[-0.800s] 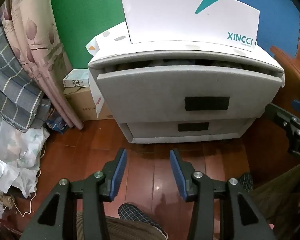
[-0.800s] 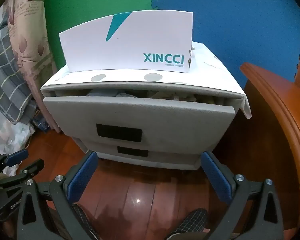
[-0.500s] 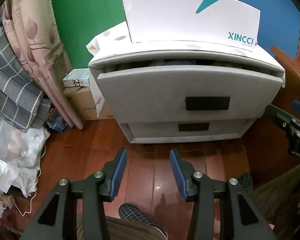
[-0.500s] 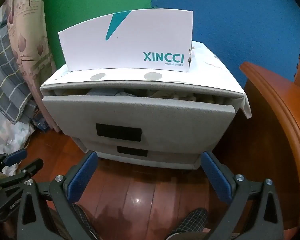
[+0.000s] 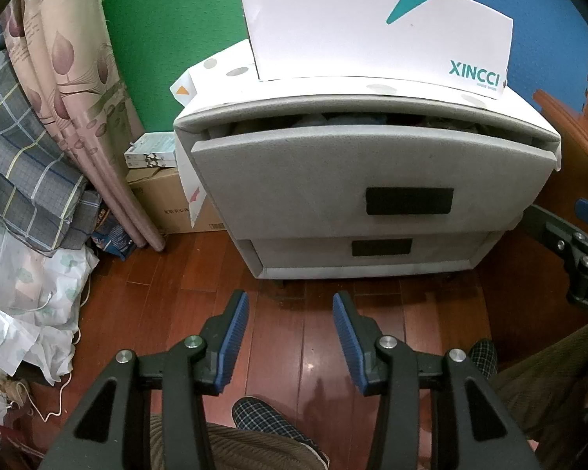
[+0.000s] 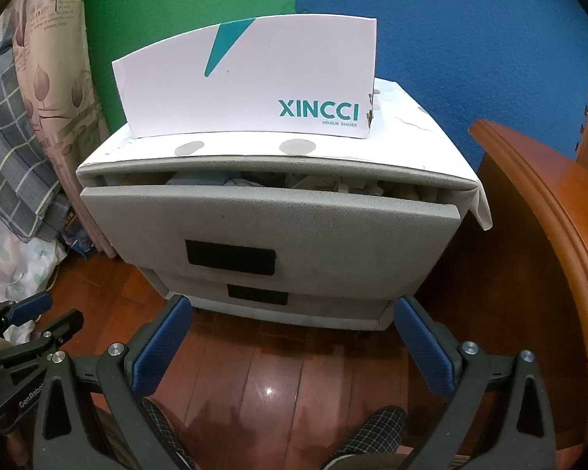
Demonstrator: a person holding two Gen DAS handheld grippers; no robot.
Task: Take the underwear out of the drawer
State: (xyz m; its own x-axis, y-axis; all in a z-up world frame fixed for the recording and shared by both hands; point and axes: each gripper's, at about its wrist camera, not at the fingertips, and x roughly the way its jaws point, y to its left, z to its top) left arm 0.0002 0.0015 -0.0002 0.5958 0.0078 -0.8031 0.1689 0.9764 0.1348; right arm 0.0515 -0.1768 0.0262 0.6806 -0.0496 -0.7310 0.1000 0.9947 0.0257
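Though little has shifted, both jaws stay open and empty, the ajar drawer (image 6: 268, 219) ahead, probably holding underwear (image 6: 231, 181).

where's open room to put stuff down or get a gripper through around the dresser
The wood floor in front of the dresser is bare. On the dresser top, only a strip right of the shoe box is free. The top drawer gap is narrow and stuffed with clothes. The dresser's left side is crowded by cardboard boxes and the curtain.
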